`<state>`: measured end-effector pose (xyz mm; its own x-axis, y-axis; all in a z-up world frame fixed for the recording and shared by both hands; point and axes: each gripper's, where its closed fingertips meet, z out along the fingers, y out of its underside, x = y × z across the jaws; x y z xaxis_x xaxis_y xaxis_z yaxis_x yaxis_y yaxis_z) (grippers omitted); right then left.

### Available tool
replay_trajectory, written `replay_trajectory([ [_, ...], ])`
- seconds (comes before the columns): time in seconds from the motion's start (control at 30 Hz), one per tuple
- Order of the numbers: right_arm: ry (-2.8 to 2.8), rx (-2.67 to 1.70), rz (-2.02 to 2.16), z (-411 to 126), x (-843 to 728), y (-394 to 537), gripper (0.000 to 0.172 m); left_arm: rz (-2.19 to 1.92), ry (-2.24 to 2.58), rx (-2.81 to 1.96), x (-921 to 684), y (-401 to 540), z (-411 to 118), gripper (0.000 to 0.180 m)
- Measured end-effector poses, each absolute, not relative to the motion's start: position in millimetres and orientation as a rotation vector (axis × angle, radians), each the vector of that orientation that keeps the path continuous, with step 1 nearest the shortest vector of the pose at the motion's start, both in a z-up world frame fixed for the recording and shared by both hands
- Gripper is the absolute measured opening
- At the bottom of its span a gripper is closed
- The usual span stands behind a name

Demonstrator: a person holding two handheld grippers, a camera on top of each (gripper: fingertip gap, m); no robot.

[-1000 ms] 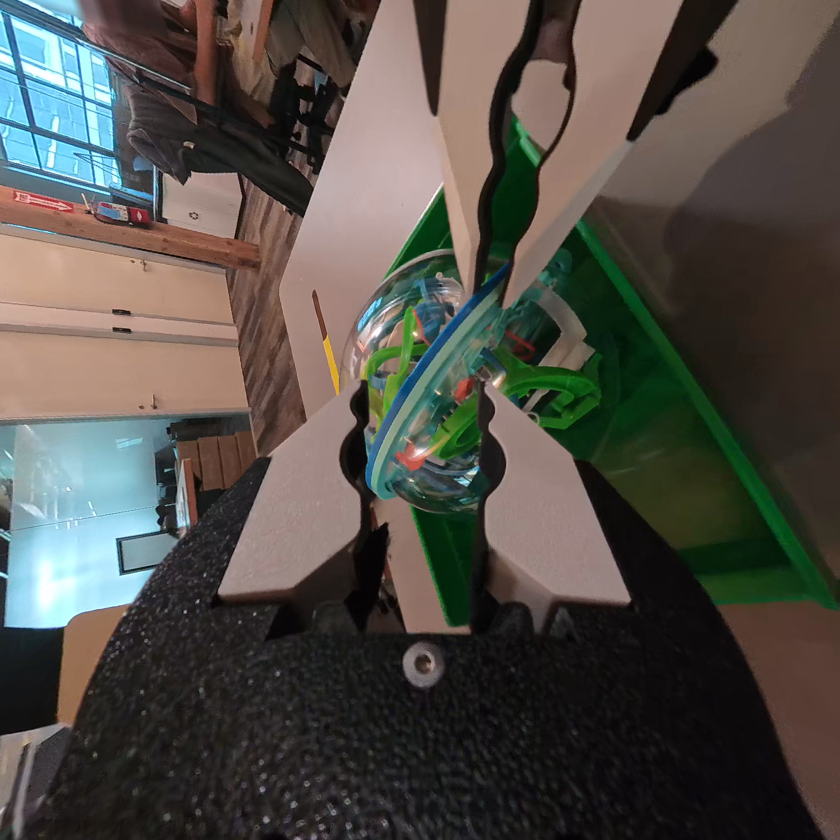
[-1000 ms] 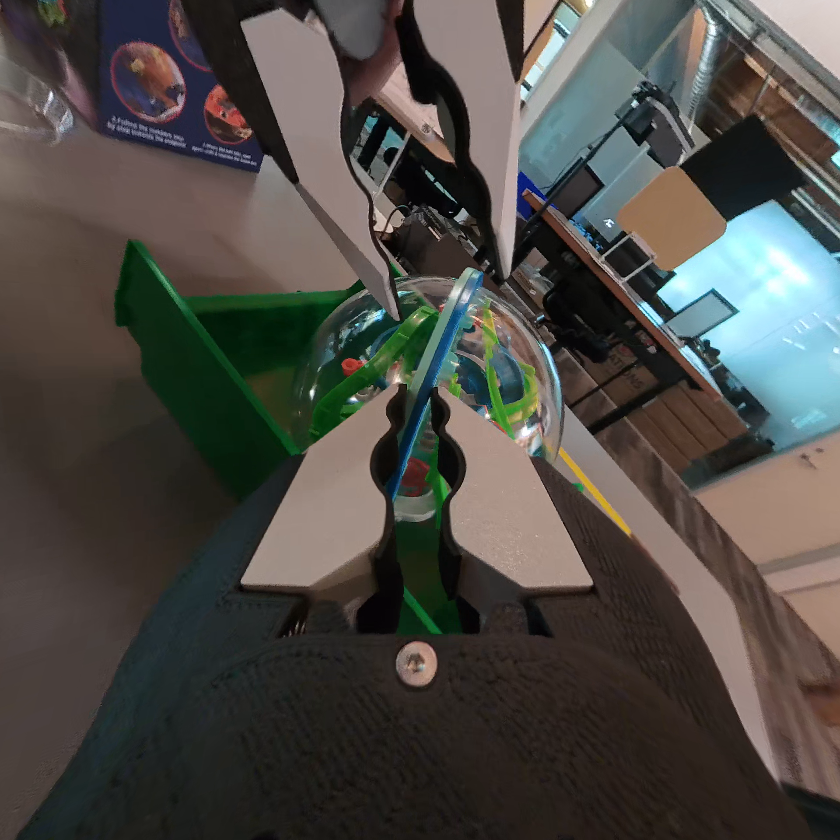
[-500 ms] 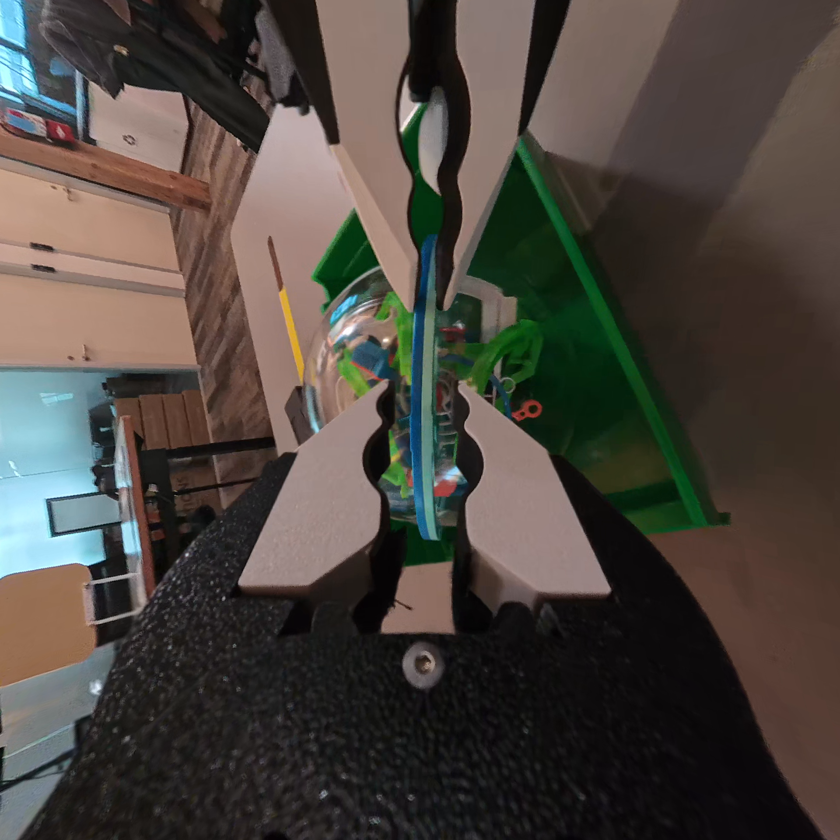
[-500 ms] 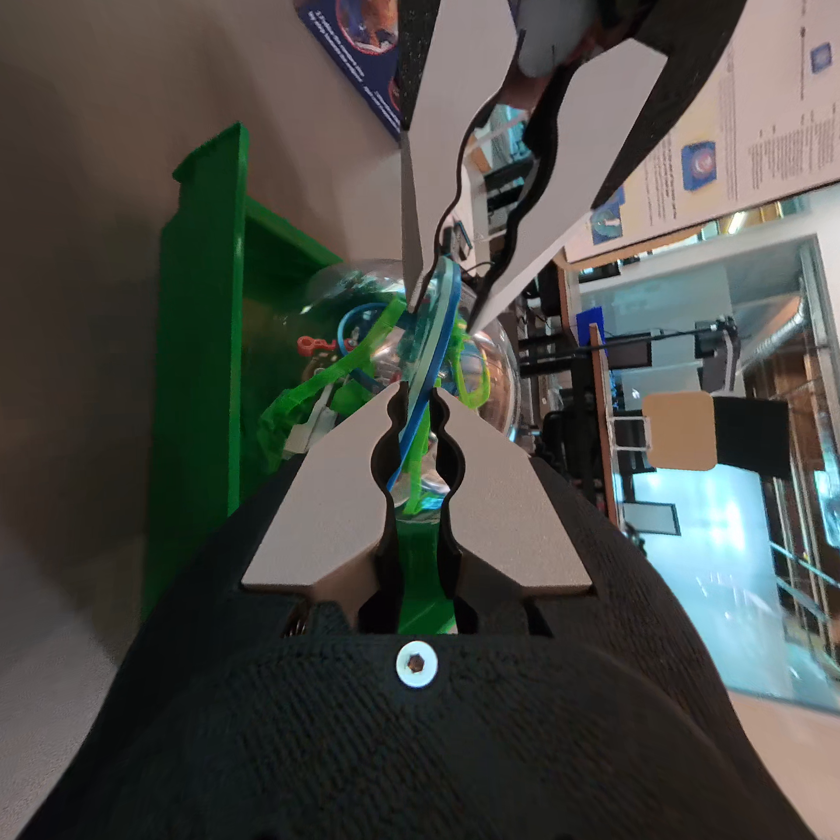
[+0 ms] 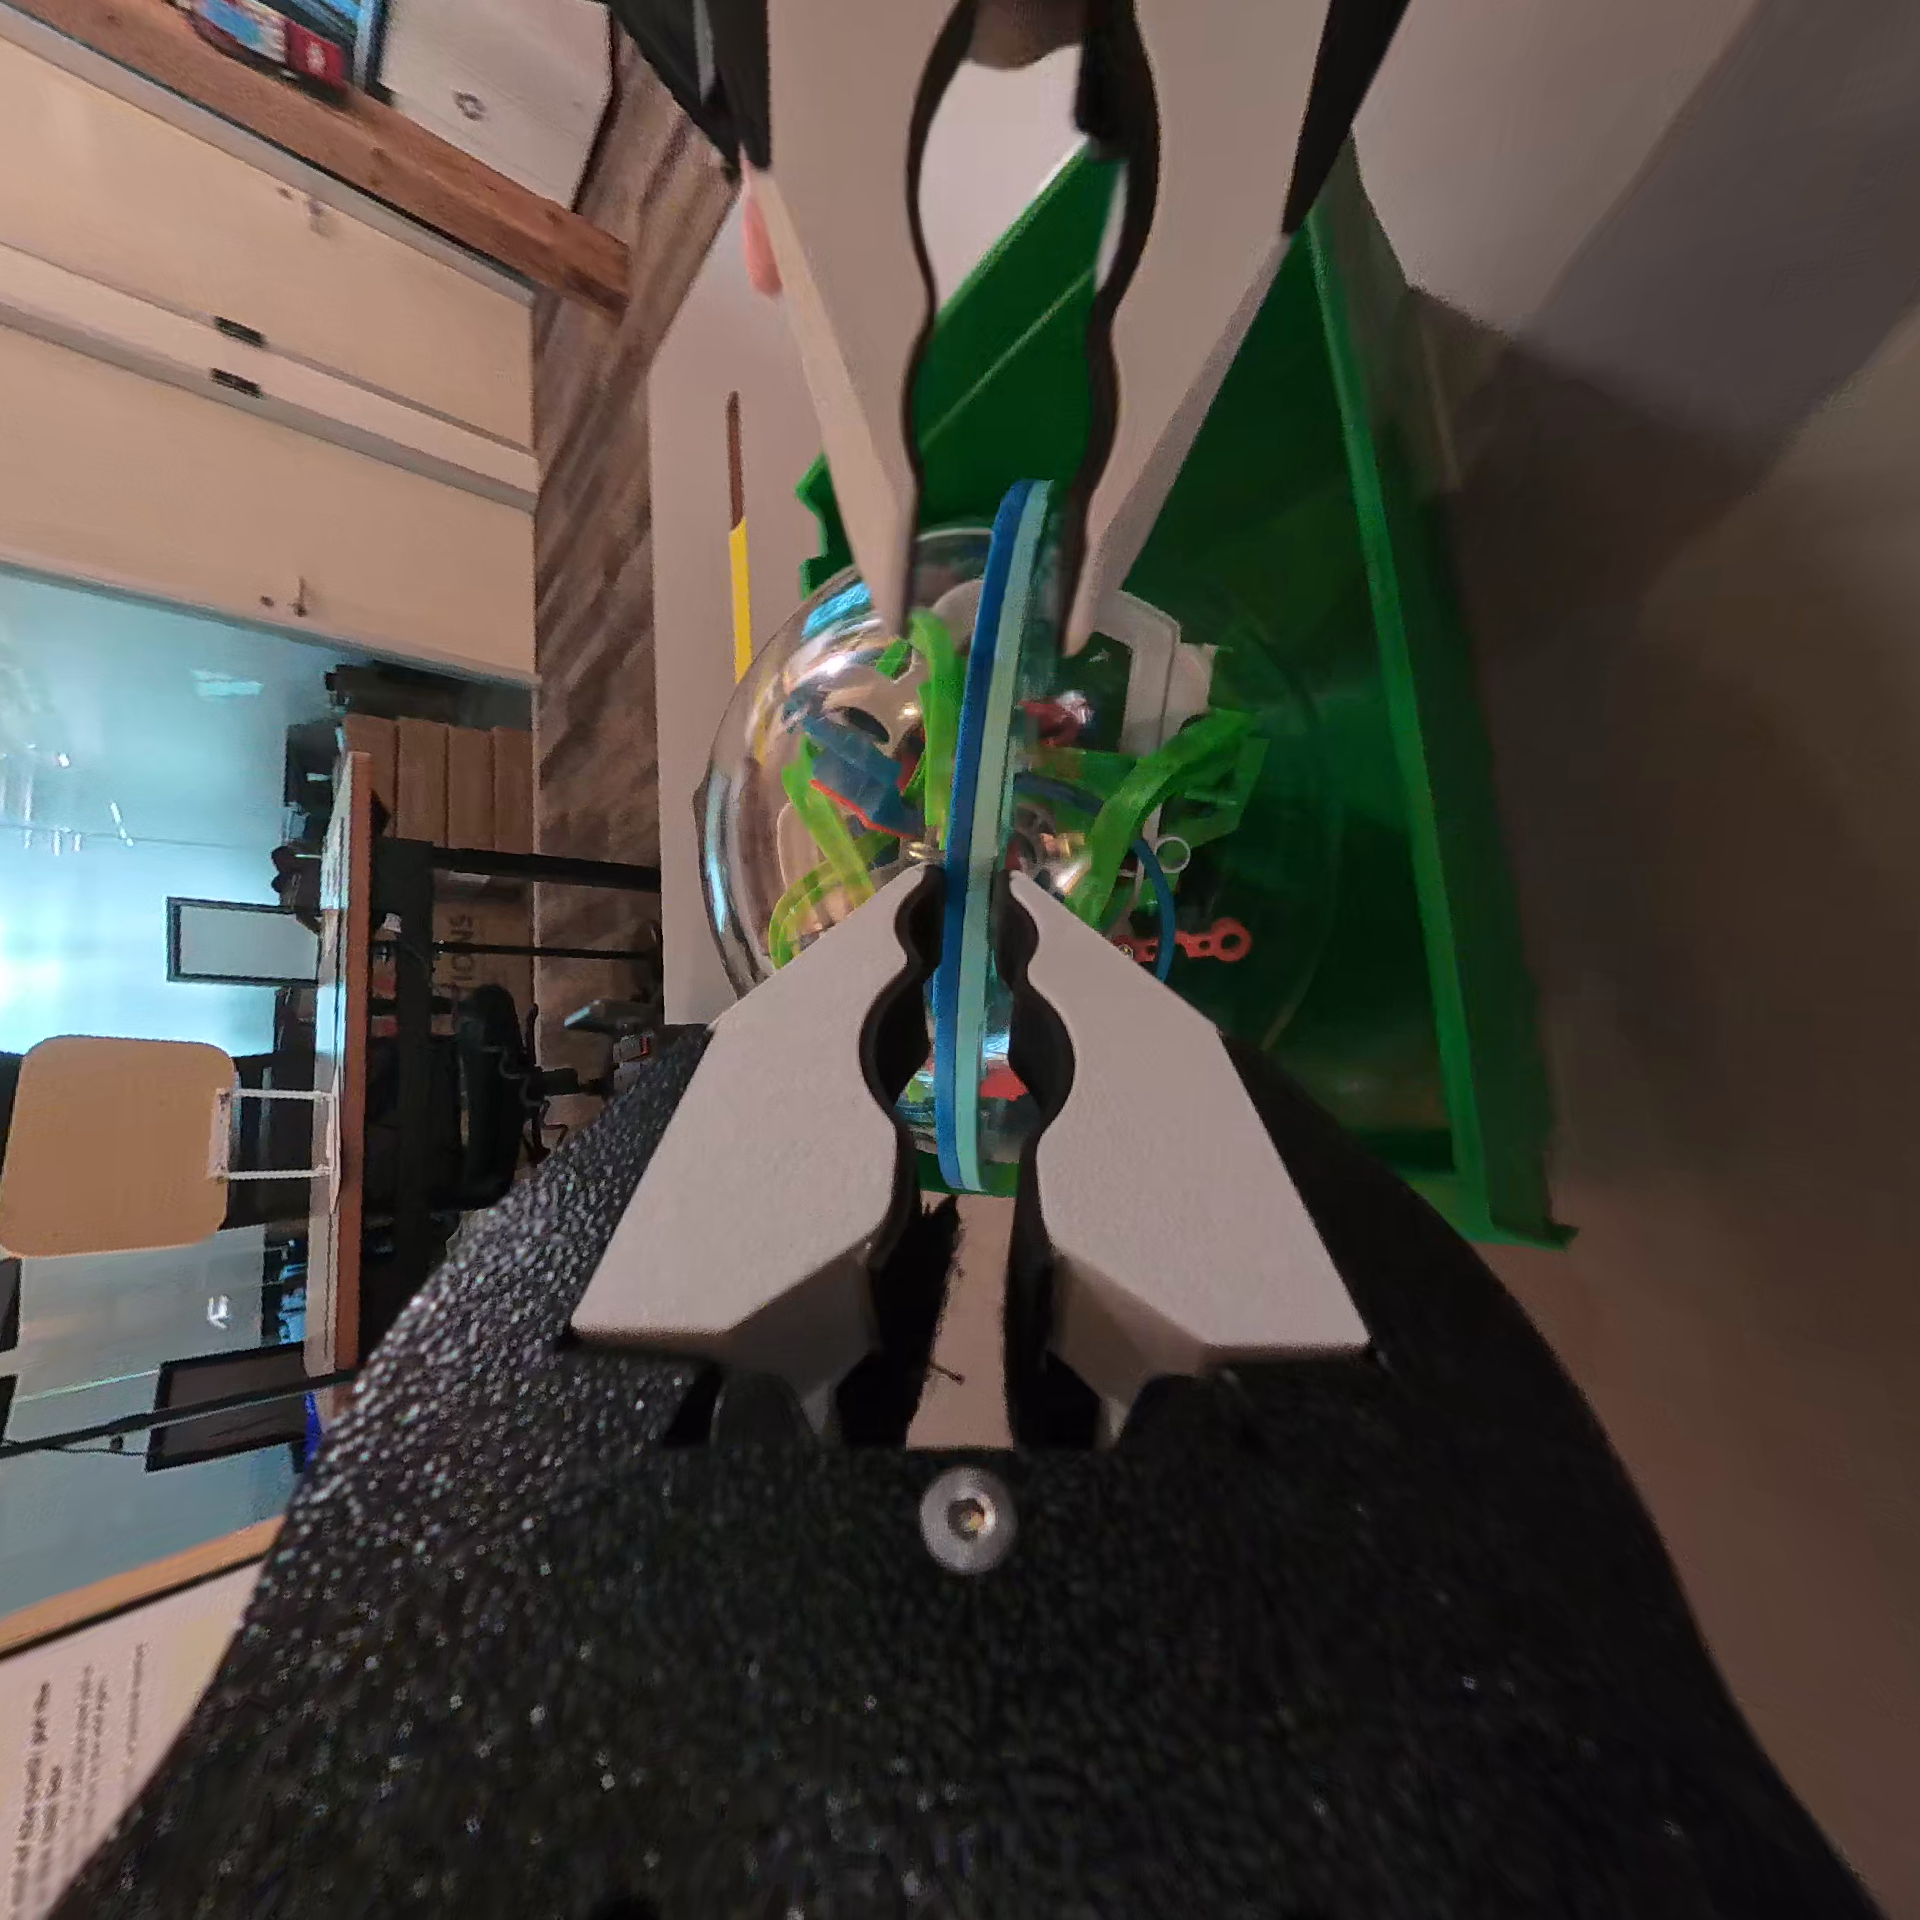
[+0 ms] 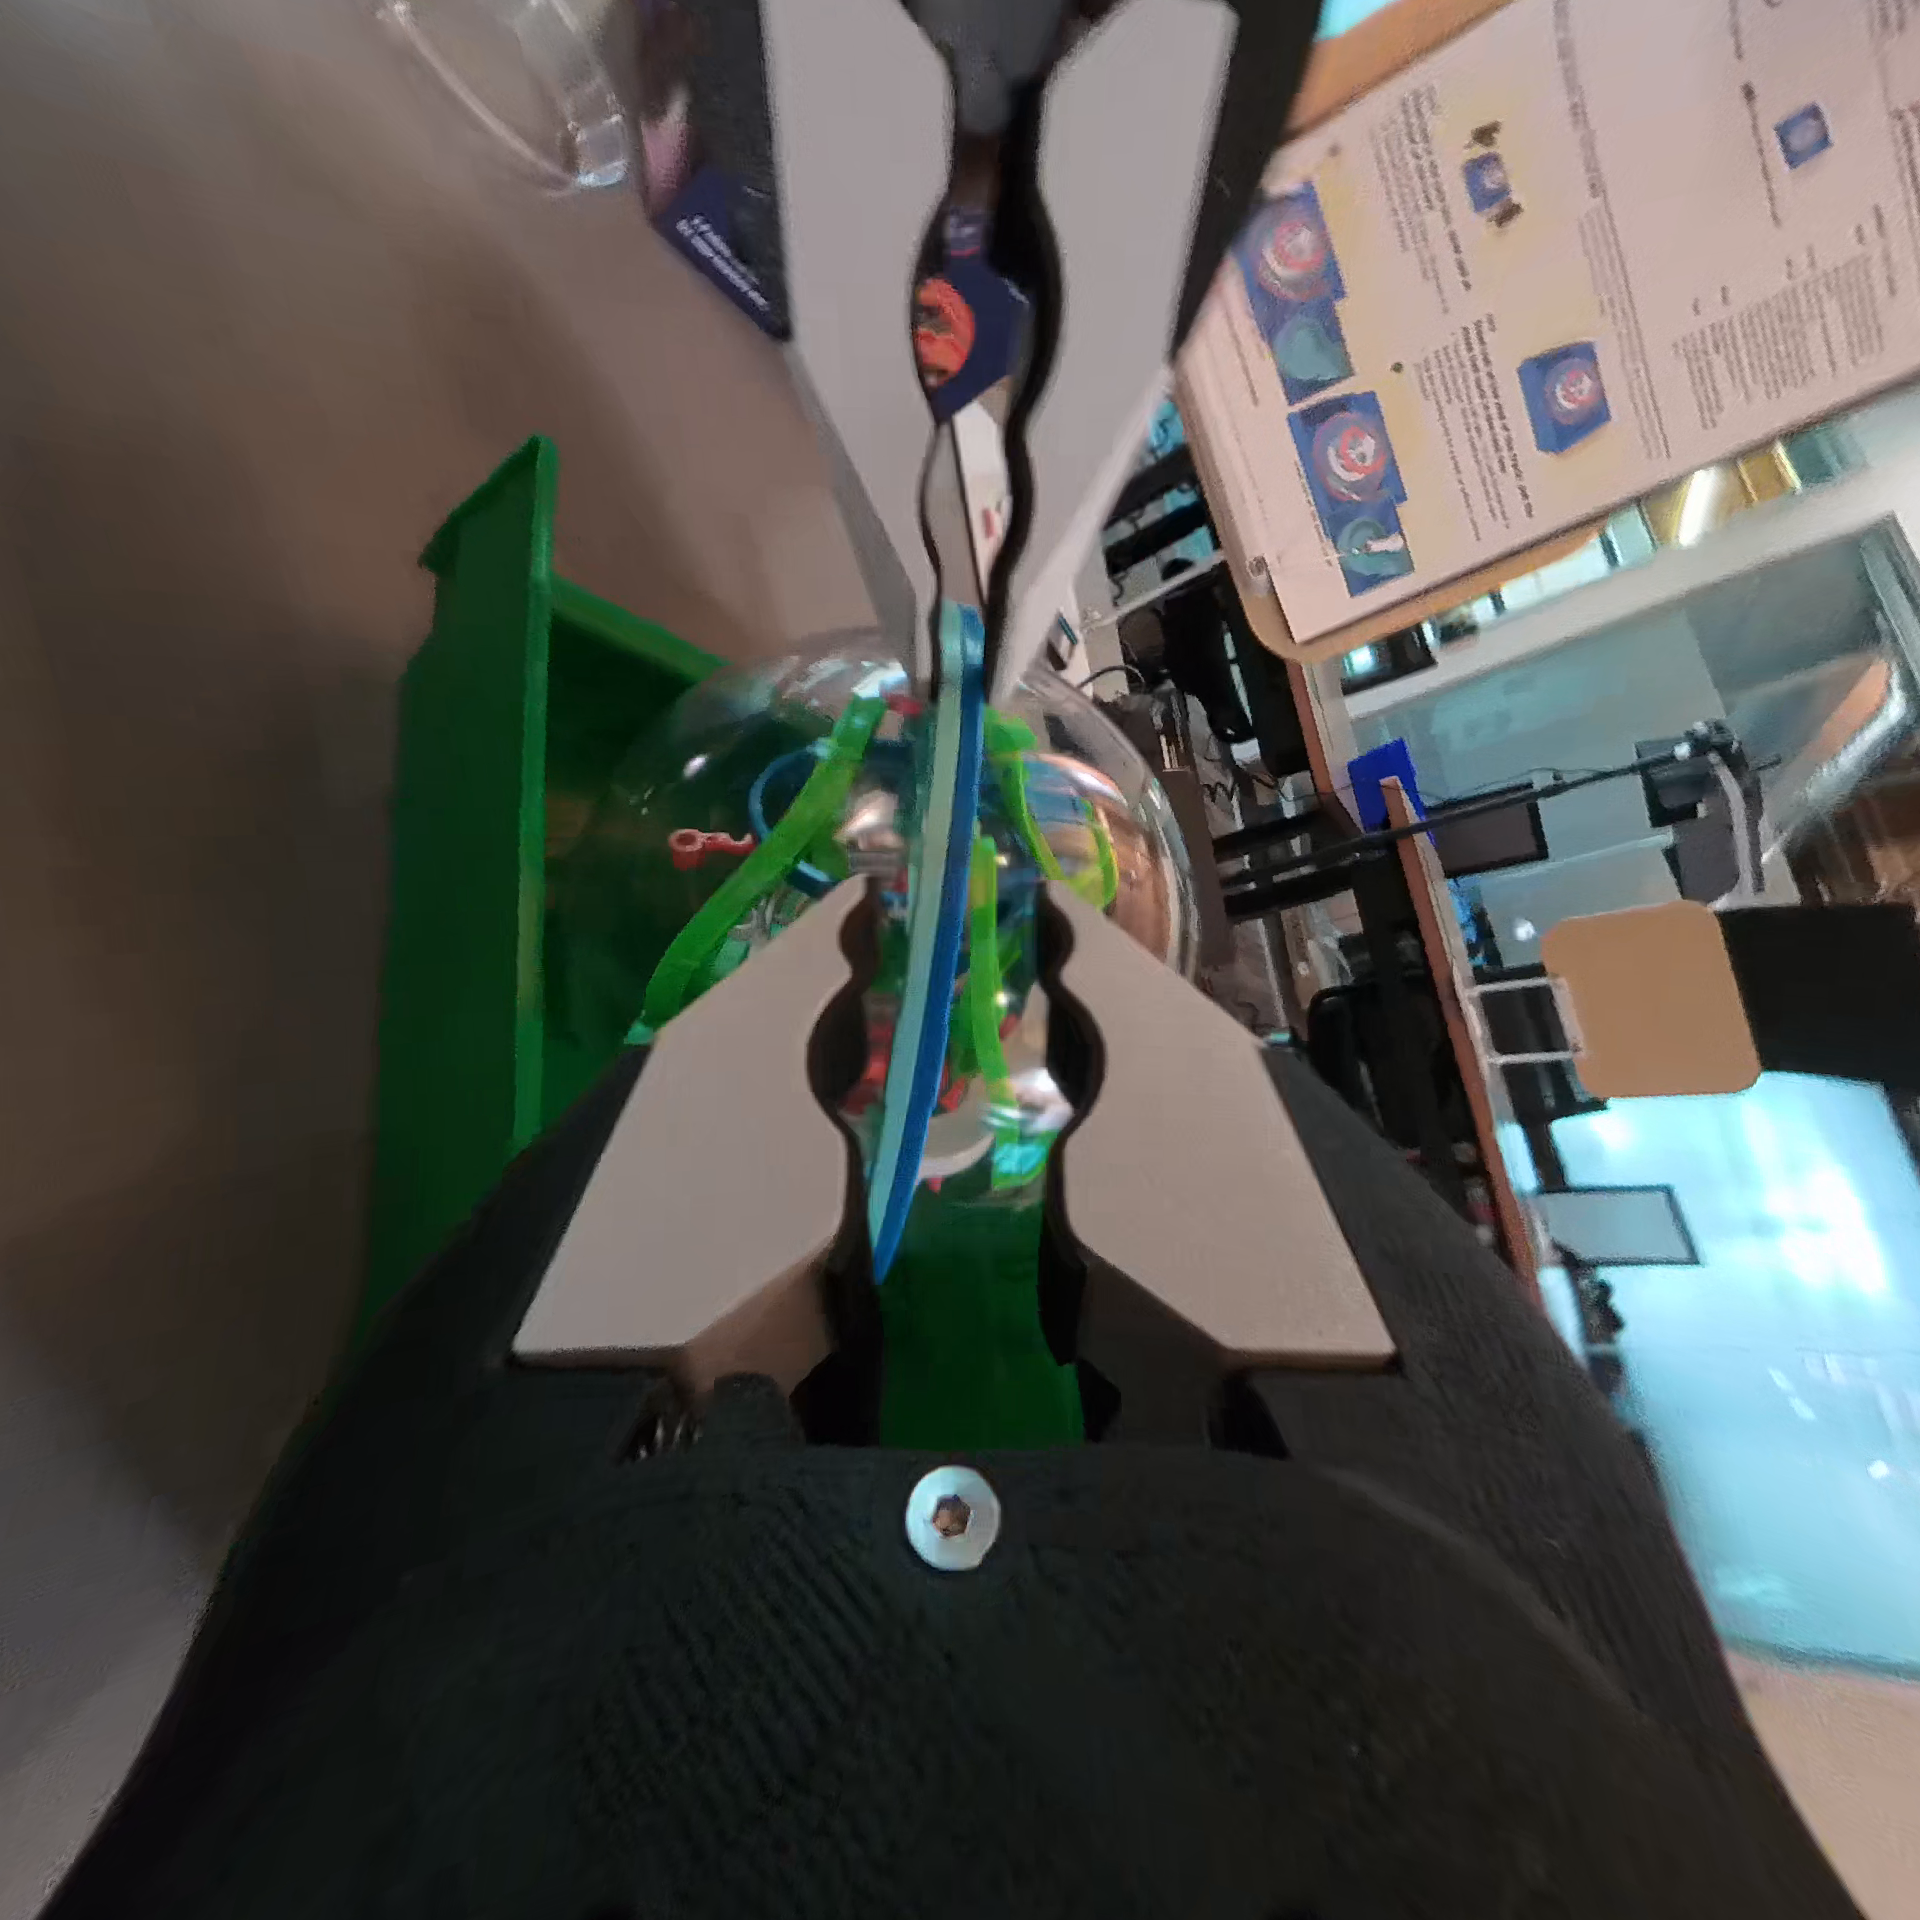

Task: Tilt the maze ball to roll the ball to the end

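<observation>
The tabletop [image 6: 208, 520] carries a green tray [image 6: 468, 831], and the maze ball [image 5: 831, 748] is held up in front of the tray's open side, between the two claws. It is a clear sphere with a flat blue rim [image 5: 971, 831] around its middle and green tracks inside.

I judge it light, stiff and hollow. The clear shell looks smooth and slippery, and probably cracks under hard pressure, so the rim is the good place to take hold; the round shell gives no firm seat.

The left claw [image 5: 968, 888] is closed on the near edge of the rim, with the pads pressing both faces. In the right wrist view, the right claw [image 6: 951, 914] has the rim between its fingers, but space shows on both sides there. In the left wrist view this claw at the far side also stands around the rim, with its tips on the shell. So whether it really grips, I cannot tell.

A sphere has no long axis. The rim stands on its edge and runs from one claw to the other.

The small ball is not clearly visible.
</observation>
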<state>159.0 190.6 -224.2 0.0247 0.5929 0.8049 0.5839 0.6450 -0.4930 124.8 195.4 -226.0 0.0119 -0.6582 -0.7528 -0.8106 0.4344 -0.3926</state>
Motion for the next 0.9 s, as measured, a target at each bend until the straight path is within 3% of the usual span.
replay_trajectory([
  [0.03, -1.600, -1.018, 0.040, -223.8, 163.1, 193.3, 0.043, 0.184, 1.674, -1.281, 123.1, 196.1, -225.6, 0.007],
  [0.17, -1.506, -1.146, 0.228, -228.8, 177.4, 201.1, 0.074, 0.105, 1.545, -1.278, 118.1, 199.7, -222.3, 0.007],
  [0.4, -1.419, -1.214, 0.346, -233.0, 192.5, 220.3, 0.043, -0.167, 1.318, -1.336, 114.0, 210.2, -212.9, 0.007],
  [0.73, -1.299, -1.319, 0.569, -224.9, 196.2, 246.5, 0.043, -0.507, 1.058, -1.380, 104.3, 227.6, -201.1, 0.006],
  [0.8, -1.297, -1.321, 0.602, -223.3, 195.4, 247.1, 0.051, -0.534, 1.011, -1.387, 101.5, 232.1, -199.6, 0.007],
  [0.9, -1.312, -1.304, 0.627, -222.6, 193.2, 243.1, 0.077, -0.550, 0.942, -1.400, 97.1, 239.9, -197.4, 0.007],
])
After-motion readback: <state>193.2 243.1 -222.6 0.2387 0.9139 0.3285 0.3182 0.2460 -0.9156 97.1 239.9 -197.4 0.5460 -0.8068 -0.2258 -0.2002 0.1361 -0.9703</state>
